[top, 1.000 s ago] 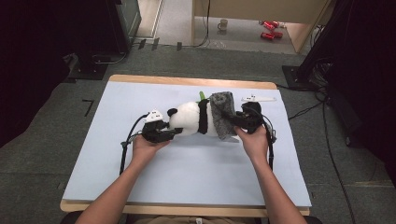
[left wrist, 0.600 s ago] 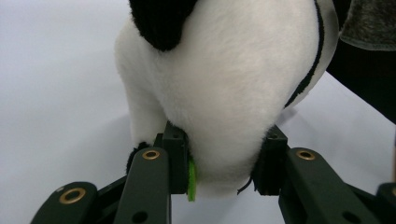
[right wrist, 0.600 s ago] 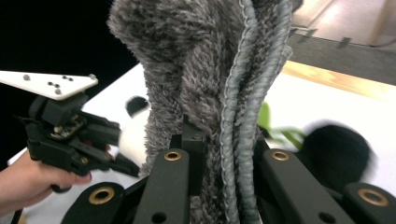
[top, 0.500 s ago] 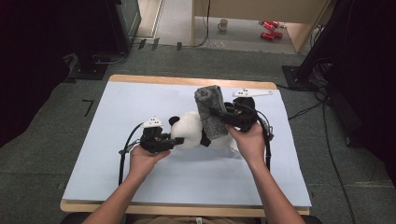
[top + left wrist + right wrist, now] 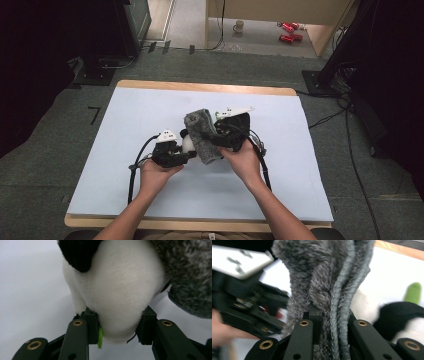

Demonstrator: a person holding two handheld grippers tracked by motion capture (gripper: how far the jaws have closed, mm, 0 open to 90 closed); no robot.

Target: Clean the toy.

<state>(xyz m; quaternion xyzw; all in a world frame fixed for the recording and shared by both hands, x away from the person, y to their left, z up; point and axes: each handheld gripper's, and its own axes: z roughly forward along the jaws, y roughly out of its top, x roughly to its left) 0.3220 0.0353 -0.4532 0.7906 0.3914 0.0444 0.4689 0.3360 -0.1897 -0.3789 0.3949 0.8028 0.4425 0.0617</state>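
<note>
Two grippers hold a toy panda and a fuzzy grey cloth over the table.

The left gripper (image 5: 119,325) squeezes the soft black and white toy panda (image 5: 117,290) between its two black jaws. The right gripper (image 5: 332,317) pinches the folded fuzzy grey cloth (image 5: 324,277) tight. From above, the cloth (image 5: 202,136) stands up against the panda (image 5: 187,144), in the middle of the pale blue table top (image 5: 300,165), between both hands.
</note>
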